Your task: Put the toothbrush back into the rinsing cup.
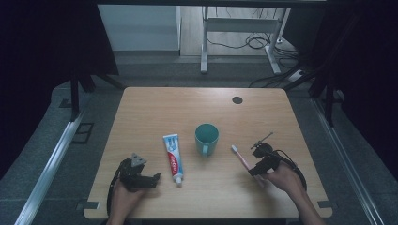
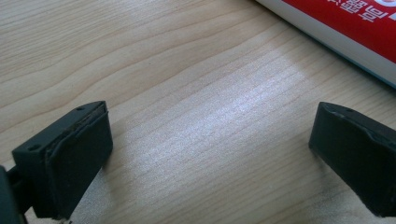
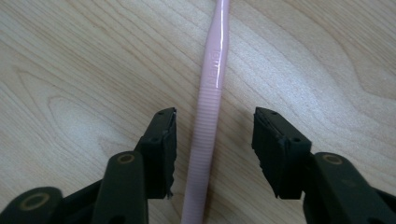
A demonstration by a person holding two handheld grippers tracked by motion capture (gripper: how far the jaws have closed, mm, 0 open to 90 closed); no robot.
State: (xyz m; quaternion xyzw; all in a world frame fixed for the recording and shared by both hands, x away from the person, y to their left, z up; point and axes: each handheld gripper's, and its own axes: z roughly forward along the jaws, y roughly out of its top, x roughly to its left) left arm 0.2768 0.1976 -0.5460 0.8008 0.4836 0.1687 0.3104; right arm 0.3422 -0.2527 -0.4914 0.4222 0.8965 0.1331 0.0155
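Wooden table (image 1: 141, 108) with toothbrush, toothpaste (image 1: 172, 158) and teal mug (image 1: 206, 138).
Right gripper (image 3: 215, 135) straddles the pink toothbrush (image 3: 212, 84), jaws apart, not pressing; left gripper (image 2: 210, 140) gapes wide over bare wood.

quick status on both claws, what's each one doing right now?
Left claw: open, nothing between the jaws, bare table below, toothpaste tube just beyond.
Right claw: open, jaws straddling the pink toothbrush handle, pads not pressing on it.

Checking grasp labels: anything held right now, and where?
Nothing held. The right gripper straddles the toothbrush handle, fingers apart from it. Left gripper open over bare table.
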